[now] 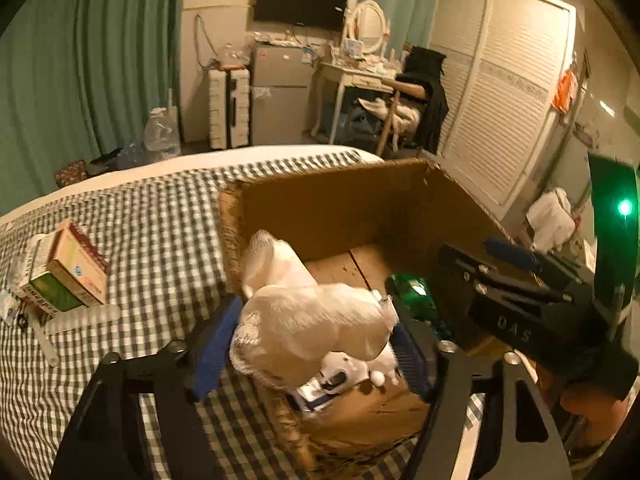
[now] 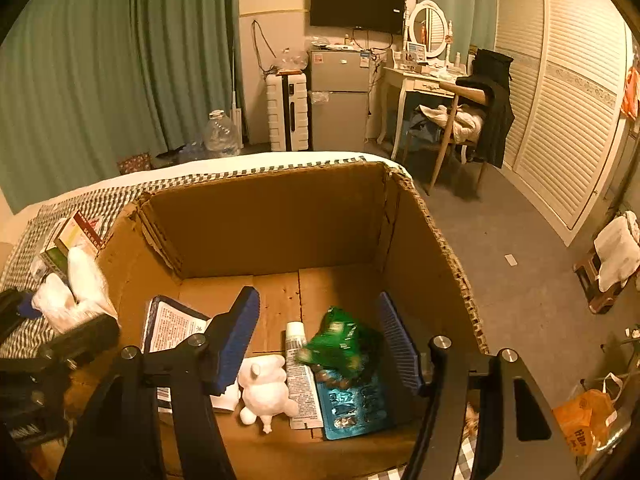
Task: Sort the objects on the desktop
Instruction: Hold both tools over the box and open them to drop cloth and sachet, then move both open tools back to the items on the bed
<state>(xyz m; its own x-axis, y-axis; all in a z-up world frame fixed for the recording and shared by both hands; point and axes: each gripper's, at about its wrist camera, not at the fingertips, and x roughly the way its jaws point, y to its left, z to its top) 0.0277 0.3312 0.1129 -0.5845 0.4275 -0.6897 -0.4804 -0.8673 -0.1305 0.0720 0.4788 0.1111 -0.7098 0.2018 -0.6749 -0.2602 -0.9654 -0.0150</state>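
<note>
The cardboard box (image 2: 280, 216) on the bed already holds a white figurine (image 2: 266, 390), tube, green packet (image 2: 344, 344) and blister pack. The left hand-held gripper (image 1: 316, 344) clamps a white plastic bag (image 1: 312, 328) over the box's left edge; the right hand-held gripper (image 2: 320, 344) hangs apart inside. Medicine boxes (image 1: 68, 272) wait near the bed's left edge.

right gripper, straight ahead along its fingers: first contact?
Probably the green packet, which sits between the open fingers of the right gripper inside the cardboard box. Past it comes the box floor, then the far wall. Depth is unclear through the fisheye, so the packet may lie slightly below the line.
</note>
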